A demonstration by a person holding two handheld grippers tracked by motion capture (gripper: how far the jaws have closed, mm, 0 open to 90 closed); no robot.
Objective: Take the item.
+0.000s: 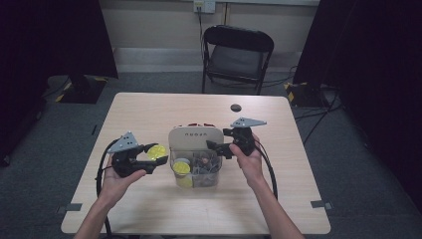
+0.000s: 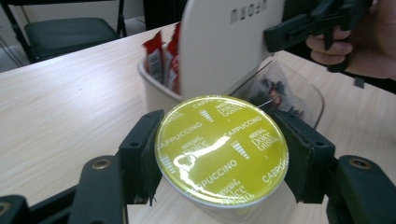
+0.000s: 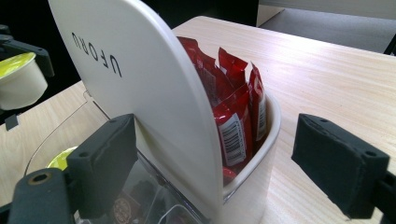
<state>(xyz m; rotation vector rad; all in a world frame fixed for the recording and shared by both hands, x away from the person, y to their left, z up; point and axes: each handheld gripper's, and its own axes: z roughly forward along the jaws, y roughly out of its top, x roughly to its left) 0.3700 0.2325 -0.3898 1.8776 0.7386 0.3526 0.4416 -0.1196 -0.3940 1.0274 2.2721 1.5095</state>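
Observation:
A yellow-lidded cappuccino capsule [image 2: 219, 144] sits between the jaws of my left gripper [image 2: 222, 154], which is shut on its sides. In the high view the left gripper [image 1: 154, 155] holds that capsule [image 1: 156, 151] just left of a storage box. The box's white lid [image 1: 195, 137] stands raised. Its clear front compartment [image 1: 213, 172] holds another yellow capsule [image 1: 181, 167] and dark items. Red sachets [image 3: 233, 107] stand in the rear compartment. My right gripper [image 1: 219, 148] is at the lid's right edge. It [image 3: 222, 158] is open, its jaws wide apart on either side of the lid [image 3: 140, 84].
The box stands mid-table on a light wooden table [image 1: 149, 109]. A small black disc [image 1: 236, 107] lies farther back. A black folding chair [image 1: 236, 50] stands beyond the far edge. Dark curtains flank the room, and cables trail on the floor at the right.

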